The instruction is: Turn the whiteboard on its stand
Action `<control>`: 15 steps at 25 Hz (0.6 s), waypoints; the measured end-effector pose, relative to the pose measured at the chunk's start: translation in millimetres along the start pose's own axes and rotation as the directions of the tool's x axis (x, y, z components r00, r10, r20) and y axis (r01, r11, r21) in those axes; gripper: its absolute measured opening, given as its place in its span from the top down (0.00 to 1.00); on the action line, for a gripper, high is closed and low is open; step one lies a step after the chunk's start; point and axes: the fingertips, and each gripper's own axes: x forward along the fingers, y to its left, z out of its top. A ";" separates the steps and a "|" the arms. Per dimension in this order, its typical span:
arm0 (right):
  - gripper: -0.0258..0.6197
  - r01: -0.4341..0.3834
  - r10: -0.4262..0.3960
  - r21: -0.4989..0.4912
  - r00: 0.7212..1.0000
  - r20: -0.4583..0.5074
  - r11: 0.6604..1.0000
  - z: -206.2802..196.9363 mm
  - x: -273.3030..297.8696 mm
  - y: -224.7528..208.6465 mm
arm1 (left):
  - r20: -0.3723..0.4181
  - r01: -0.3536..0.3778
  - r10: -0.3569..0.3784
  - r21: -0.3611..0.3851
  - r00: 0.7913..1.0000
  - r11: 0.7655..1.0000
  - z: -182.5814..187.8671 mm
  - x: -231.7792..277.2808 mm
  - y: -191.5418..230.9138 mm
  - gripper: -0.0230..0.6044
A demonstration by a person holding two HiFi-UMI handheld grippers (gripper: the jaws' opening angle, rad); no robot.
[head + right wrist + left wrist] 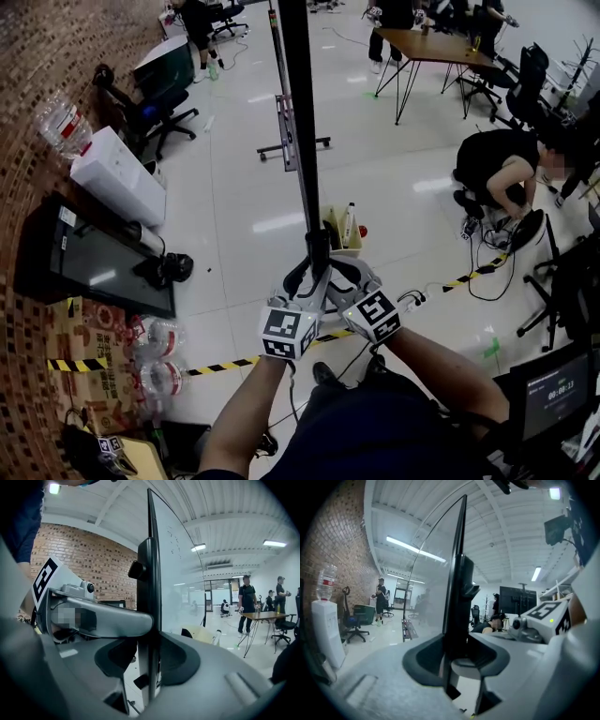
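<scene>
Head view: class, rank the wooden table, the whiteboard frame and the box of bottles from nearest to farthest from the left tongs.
1. Whiteboard frame, gripped in the left tongs.
2. Box of bottles, close beyond, slightly right.
3. Wooden table, far off, upper right.

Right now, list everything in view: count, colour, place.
whiteboard: one, black-framed, edge-on at centre
water dispenser: one, white, left
screen: one, black, lower left
office chairs: several, dark, upper left and right
table: one, brown top, upper right
crouching person: one, in black, right
hazard tape: two stretches, yellow-black, on the floor
box: one, yellowish, floor beyond the whiteboard
left gripper: one, grey, shut on the whiteboard's edge
right gripper: one, grey, shut on the same edge
</scene>
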 end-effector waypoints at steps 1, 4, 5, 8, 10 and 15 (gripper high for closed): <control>0.74 -0.004 0.004 0.004 1.000 0.001 1.000 -3.1 0.8 4.4 | -0.005 -0.002 0.002 -0.001 1.000 1.000 -3.3 -4.0 0.3 0.71; 0.74 -0.041 0.041 0.003 0.999 -0.032 0.999 -13.6 7.6 17.2 | -0.018 -0.017 0.017 -0.023 1.000 1.000 -11.6 -14.5 3.4 0.70; 0.74 -0.060 0.060 0.000 0.997 -0.055 0.998 -17.8 9.9 21.1 | -0.020 -0.033 0.033 -0.026 0.999 0.999 -14.1 -17.7 5.0 0.70; 0.76 -0.093 0.094 0.008 0.990 -0.108 0.996 -26.5 9.5 25.5 | -0.026 -0.108 0.108 0.001 0.994 0.994 -20.4 -22.6 12.8 0.70; 0.76 -0.089 0.092 0.027 0.990 -0.106 0.996 -26.1 -2.0 20.8 | -0.028 -0.148 0.147 -0.011 0.989 0.989 -21.4 -23.4 16.9 0.69; 0.81 -0.013 0.024 0.106 0.995 -0.098 0.994 -29.1 -41.2 -16.8 | -0.012 -0.220 0.220 -0.096 0.975 0.971 -18.2 -24.2 20.2 0.67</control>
